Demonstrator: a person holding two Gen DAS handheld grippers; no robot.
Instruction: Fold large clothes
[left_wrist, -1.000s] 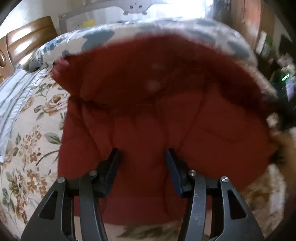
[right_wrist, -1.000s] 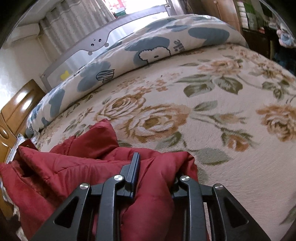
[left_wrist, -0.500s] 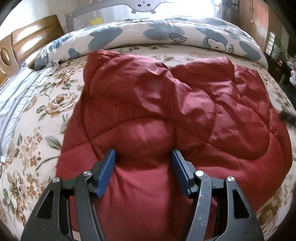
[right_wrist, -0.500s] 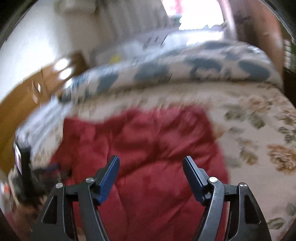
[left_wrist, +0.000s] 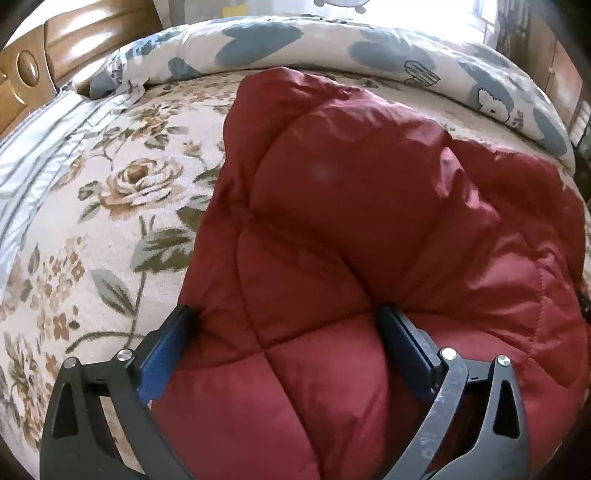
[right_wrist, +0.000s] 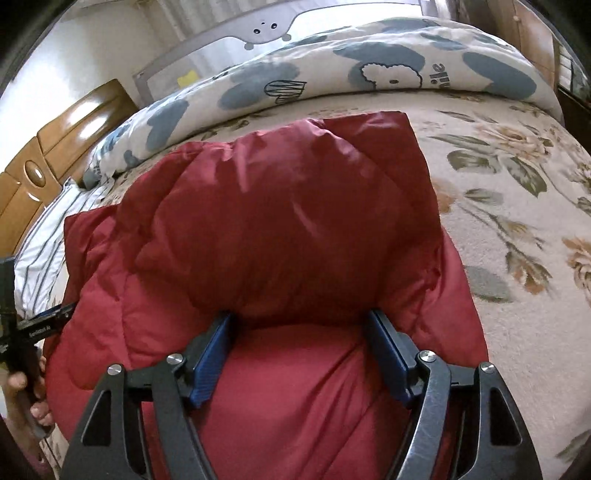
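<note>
A dark red quilted jacket (left_wrist: 369, 229) lies folded on the floral bedspread (left_wrist: 110, 206), its upper layer doubled over the lower one. My left gripper (left_wrist: 288, 312) hangs low over its near left part. Its jaws are opening and stand wide, with padded cloth bulging between them and the left fingertip (left_wrist: 181, 325) at the jacket's edge. In the right wrist view the jacket (right_wrist: 280, 221) fills the middle. My right gripper (right_wrist: 299, 319) is open over its near edge, straddling the puffed fold without pinching it. The left gripper's body (right_wrist: 33, 325) shows at the far left there.
A rolled white duvet with blue patches (right_wrist: 369, 74) runs along the far side of the bed. A striped sheet (left_wrist: 40, 147) and wooden headboard (left_wrist: 85, 33) are at the left, with a grey bed rail (right_wrist: 266, 33) behind. A person's hand (right_wrist: 22, 391) is at the lower left.
The right gripper was shut on a fold of the jacket and has let it go. Both pairs of jaws have spread wider, and the jacket has settled flat on the bed.
</note>
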